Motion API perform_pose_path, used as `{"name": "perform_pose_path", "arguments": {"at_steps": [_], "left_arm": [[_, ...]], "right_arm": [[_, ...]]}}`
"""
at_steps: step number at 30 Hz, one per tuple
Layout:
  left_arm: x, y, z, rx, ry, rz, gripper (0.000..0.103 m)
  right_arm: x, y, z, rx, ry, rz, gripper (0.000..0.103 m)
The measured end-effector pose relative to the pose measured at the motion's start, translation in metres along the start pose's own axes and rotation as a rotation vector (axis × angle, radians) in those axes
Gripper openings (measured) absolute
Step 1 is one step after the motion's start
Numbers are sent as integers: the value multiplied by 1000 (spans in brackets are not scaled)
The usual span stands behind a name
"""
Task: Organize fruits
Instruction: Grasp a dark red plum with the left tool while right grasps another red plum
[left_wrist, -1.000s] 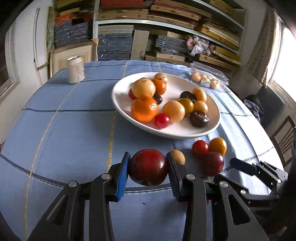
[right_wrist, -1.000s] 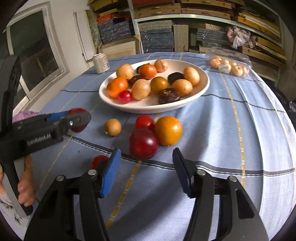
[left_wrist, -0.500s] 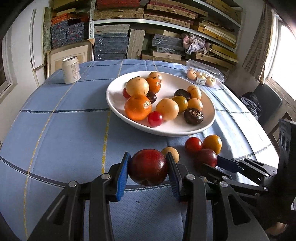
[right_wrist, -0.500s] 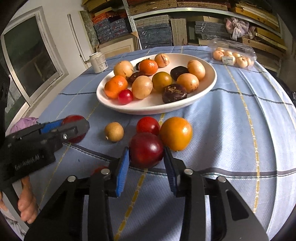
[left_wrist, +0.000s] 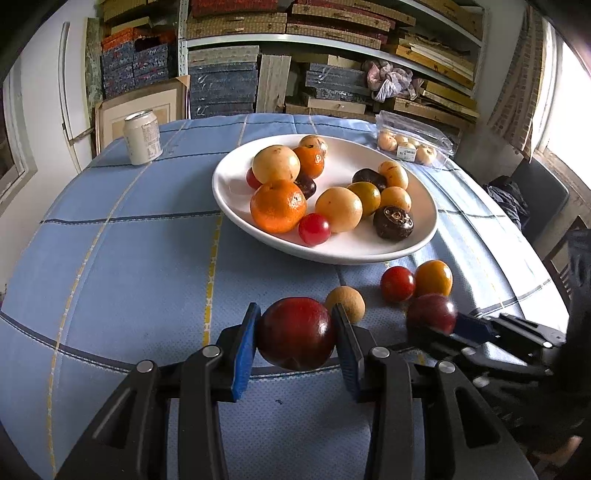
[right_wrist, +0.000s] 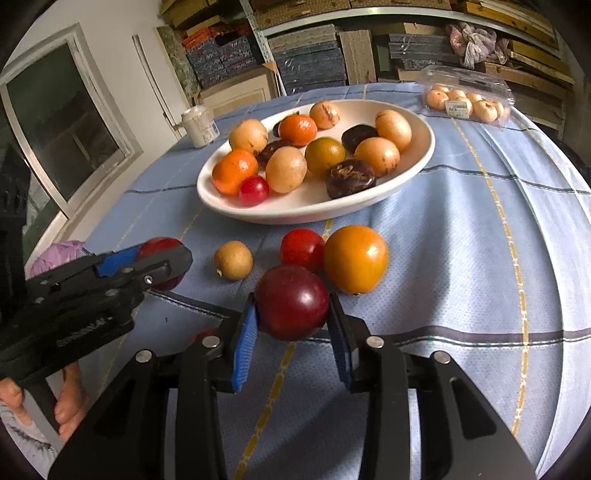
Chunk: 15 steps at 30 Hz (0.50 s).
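Note:
A white bowl (left_wrist: 236, 184) (right_wrist: 421, 151) holds several oranges, tan fruits, dark fruits and a red tomato. My left gripper (left_wrist: 295, 334) is shut on a dark red plum (left_wrist: 295, 332), held above the blue tablecloth in front of the bowl; it shows at the left in the right wrist view (right_wrist: 162, 264). My right gripper (right_wrist: 291, 321) is shut on a second dark red plum (right_wrist: 291, 301), seen at the right in the left wrist view (left_wrist: 430, 314). On the cloth lie a small tan fruit (right_wrist: 233, 260), a red tomato (right_wrist: 302, 250) and an orange fruit (right_wrist: 355, 258).
A drink can (left_wrist: 142, 137) stands at the table's far left. A clear plastic box of small fruits (left_wrist: 412, 146) lies at the far right. Shelves of stacked boxes stand behind the table. A small red fruit (right_wrist: 203, 334) lies partly hidden under my right gripper.
My right gripper moved forward and shut on the second plum, which now sits lifted a little. My left gripper kept its plum and drifted closer to the bowl.

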<state>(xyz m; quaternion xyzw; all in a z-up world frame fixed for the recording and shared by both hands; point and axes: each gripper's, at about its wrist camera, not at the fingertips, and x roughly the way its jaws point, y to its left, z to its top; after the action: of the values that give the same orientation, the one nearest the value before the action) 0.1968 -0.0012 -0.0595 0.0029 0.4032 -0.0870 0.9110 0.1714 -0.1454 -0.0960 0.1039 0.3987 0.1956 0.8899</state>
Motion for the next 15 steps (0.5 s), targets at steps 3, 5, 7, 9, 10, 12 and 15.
{"name": "perform_pose_path", "arguments": {"at_steps": [3,5,7,9,10,12,15], "left_arm": [[-2,-2,0,10,-11,16,40],[-3,-2,0,16,-20,33,40],[-3,-3,0,24,-30,53,40],[-4,-3,0,25,-33,58,40],[-5,-3,0,24,-34,57,40],[-5,-4,0,25,-39,65,40],[-7,-5,1,30,-51,79,40]], "right_arm": [[-13,-8,4,39,-42,22,36],[-19,-13,6,60,-64,27,36],[-22,-18,8,78,-73,27,36],[-23,-20,10,87,-76,25,36],[-24,-21,11,90,-80,25,36],[-26,-22,10,89,-85,26,36],[-30,-23,10,92,-99,27,36]]}}
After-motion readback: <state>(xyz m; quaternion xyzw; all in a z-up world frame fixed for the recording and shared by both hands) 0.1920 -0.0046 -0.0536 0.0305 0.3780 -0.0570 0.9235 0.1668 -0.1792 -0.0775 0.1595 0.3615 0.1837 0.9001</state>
